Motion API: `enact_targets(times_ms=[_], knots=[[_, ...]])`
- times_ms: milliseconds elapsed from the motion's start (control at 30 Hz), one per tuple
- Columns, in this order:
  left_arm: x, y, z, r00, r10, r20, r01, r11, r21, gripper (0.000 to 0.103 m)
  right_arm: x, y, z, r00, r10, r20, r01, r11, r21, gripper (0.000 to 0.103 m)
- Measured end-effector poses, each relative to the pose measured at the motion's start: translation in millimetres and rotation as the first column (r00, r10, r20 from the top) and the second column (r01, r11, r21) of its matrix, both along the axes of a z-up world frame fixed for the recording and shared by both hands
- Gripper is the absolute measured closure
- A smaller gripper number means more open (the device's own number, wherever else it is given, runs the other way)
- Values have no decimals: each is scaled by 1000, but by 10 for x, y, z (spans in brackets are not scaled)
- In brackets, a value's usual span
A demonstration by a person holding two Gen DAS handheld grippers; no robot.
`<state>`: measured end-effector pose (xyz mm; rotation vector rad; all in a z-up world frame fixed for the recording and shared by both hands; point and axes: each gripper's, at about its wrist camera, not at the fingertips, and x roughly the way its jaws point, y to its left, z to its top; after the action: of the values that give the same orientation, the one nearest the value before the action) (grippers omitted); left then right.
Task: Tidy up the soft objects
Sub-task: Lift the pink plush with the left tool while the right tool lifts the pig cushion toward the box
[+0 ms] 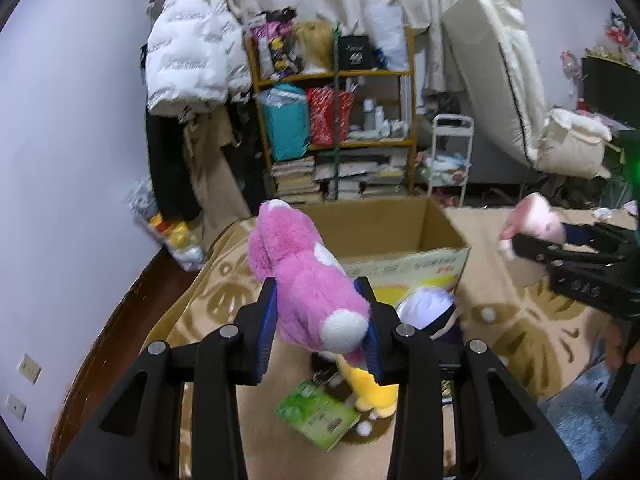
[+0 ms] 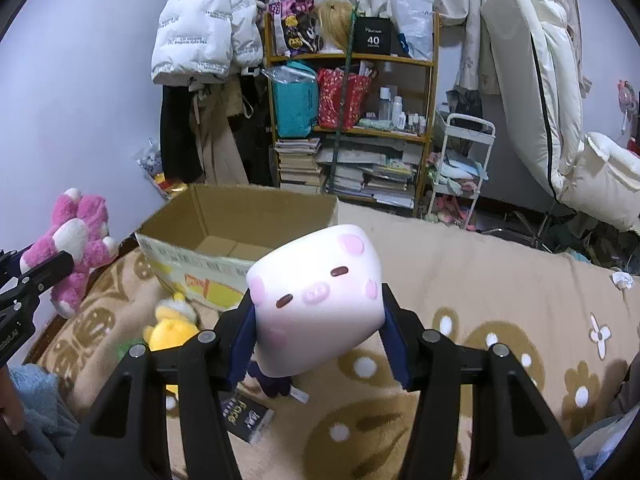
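Here we see the left gripper [image 1: 322, 316] clenched on a fuzzy pink plush bear [image 1: 304, 280], held before the open brown cardboard box [image 1: 400, 232]. Only the right wrist view reveals the face of the white pig-faced cube plush [image 2: 316, 296], grasped by the right gripper [image 2: 318, 340].

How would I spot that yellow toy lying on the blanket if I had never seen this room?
Find the open cardboard box on the beige flowered blanket. Just in front of its printed side lies the yellow plush toy, resting on the blanket next to a green packet. It is the only yellow soft toy there, and unlike the pink plush and the white pig cushion, no jaws hold it.
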<state>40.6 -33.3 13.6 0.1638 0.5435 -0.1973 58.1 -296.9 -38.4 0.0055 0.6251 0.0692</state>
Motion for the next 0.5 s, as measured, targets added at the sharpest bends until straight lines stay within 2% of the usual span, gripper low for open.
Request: enact_targets(times_ms=[167,367,500], knots=[[16,-129,243,997,-32,70,30,999,38,67,69,44,166,999,15,38,-16,1000,19,44],[169,-210,567,987,-46,152,43,999,25,67,239,126,374,995,31,90,-32,999,8,44],[333,-235,663,980,-37,197,34,999,18,66,423,167,478,993,30,118,-30,1000,-4,44]])
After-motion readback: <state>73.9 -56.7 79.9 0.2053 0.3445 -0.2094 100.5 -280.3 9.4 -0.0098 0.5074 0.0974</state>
